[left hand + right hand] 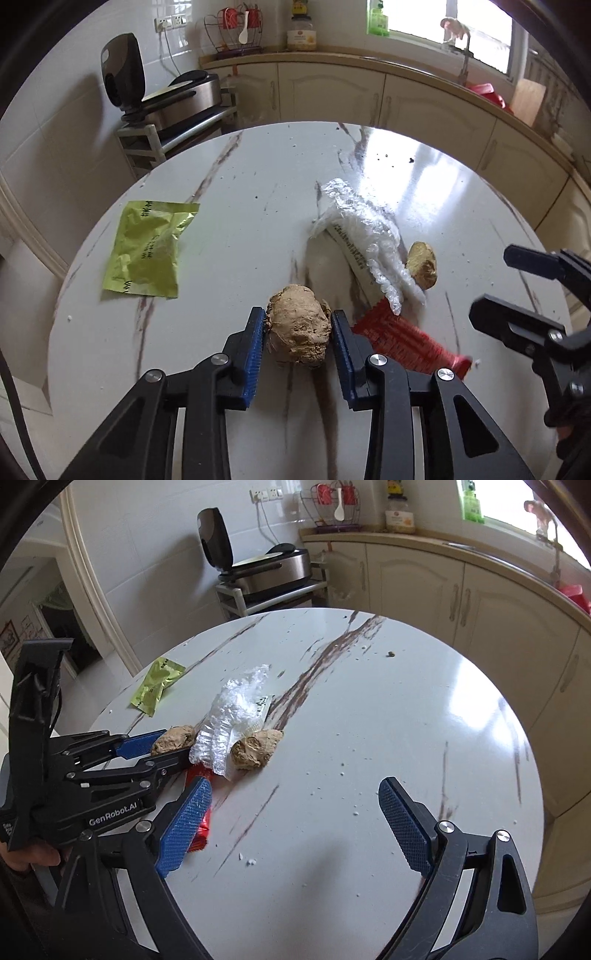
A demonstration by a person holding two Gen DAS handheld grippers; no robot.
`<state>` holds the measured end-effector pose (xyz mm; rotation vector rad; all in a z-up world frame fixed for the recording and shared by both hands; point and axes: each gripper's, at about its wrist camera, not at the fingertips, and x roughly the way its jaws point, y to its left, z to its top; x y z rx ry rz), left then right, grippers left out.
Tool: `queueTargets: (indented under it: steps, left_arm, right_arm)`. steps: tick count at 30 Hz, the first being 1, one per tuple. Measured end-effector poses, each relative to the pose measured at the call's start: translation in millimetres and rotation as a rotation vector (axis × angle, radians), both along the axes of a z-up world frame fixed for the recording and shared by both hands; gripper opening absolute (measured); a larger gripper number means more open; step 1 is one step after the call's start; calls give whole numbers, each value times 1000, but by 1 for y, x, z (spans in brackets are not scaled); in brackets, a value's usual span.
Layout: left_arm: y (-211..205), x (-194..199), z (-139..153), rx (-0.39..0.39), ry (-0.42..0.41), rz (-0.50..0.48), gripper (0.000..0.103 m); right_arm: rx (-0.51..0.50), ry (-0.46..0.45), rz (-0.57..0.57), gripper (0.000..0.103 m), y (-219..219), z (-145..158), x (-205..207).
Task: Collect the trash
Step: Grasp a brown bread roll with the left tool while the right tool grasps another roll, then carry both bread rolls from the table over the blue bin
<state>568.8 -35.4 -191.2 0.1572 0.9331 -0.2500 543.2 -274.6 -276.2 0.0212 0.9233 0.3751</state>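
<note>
On the round marble table (229, 177) lie a brown lump of ginger (300, 325), a second brown lump (423, 264), a crumpled clear plastic glove (369, 236) over a white wrapper, a red wrapper (406, 341) and a green packet (147, 247). My left gripper (298, 330) is shut on the near ginger lump (173, 739), blue pads touching both sides. My right gripper (291, 825) is open and empty above bare table, right of the pile. The second lump (256, 748), glove (232, 716), red wrapper (201, 823) and green packet (157, 685) show in the right wrist view.
Small crumbs (332, 775) are scattered over the table (406, 709). Behind it are cream cabinets (332, 92), a counter with a sink and window, and a rack holding an open cooker (173, 96) at the left.
</note>
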Motion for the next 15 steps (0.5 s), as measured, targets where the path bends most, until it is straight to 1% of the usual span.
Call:
queueTargets:
  steps: [2, 3, 4, 5, 6, 7, 10, 11, 13, 14, 15]
  left_arm:
    - [10, -5, 0, -39, 9, -2, 32]
    - [15, -9, 1, -50, 14, 3, 32]
    - [21, -12, 2, -50, 10, 9, 31]
    - [26, -16, 3, -50, 3, 13, 31]
    - [31, -21, 5, -55, 2, 16, 31]
    - [35, -26, 6, -60, 3, 18, 32]
    - [46, -40, 14, -69, -2, 27, 32]
    - [48, -44, 16, -70, -7, 28, 32]
    - [51, -51, 22, -81, -12, 23, 32]
    - [51, -53, 24, -86, -13, 20, 32]
    - [50, -58, 27, -92, -15, 15, 32]
  right_arm:
    - [-8, 7, 15, 86, 7, -4, 8]
    - [-12, 13, 16, 80, 10, -5, 13]
    - [-15, 17, 18, 76, 12, -7, 17]
    - [-16, 24, 27, 75, 15, -8, 21]
    - [-24, 25, 31, 72, 18, -10, 23]
    - [-36, 24, 35, 65, 21, -11, 25]
    - [-58, 33, 57, 54, 29, -16, 29]
    - [-58, 39, 64, 52, 31, -18, 29]
    - [-63, 30, 87, 41, 35, -18, 27]
    - [-81, 28, 97, 32, 37, -18, 25]
    - [-98, 24, 99, 32, 39, -18, 23]
